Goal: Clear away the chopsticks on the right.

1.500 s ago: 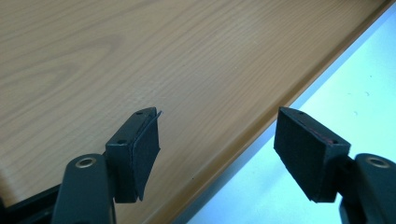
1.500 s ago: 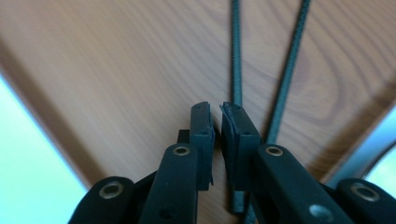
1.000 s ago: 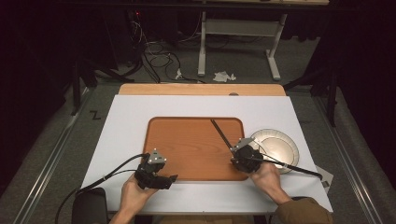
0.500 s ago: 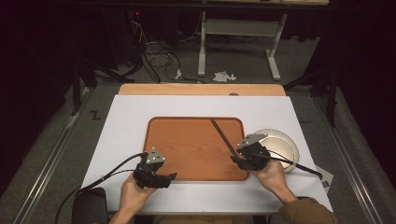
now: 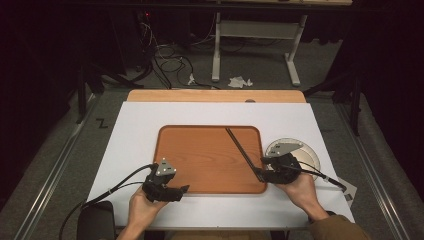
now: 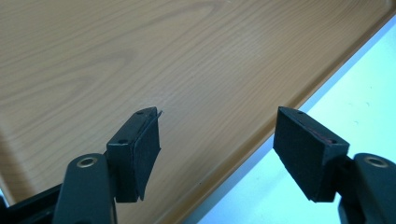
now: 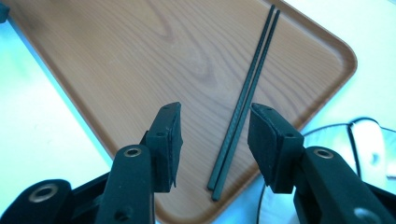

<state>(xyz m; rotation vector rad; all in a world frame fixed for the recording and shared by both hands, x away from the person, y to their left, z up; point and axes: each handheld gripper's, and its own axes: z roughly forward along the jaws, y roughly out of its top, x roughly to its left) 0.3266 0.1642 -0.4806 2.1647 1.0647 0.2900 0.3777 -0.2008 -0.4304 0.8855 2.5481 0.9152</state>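
Observation:
A pair of dark chopsticks lies side by side on the brown wooden tray, slanting across its right part. My right gripper hovers at the tray's front right corner. In the right gripper view the chopsticks lie on the tray below the gap of my right gripper. Its jaws have just been opening and stand wide, touching nothing. My left gripper rests at the tray's front edge. In the left gripper view it is open and empty over the tray's rim.
A round pale plate sits right of the tray, partly under my right gripper, and appears again as the plate in the right gripper view. The white tabletop surrounds the tray. A cable trails from the left gripper.
My right gripper has opened and lifted a little toward the plate, leaving the chopsticks lying on the tray. The left gripper has stayed put.

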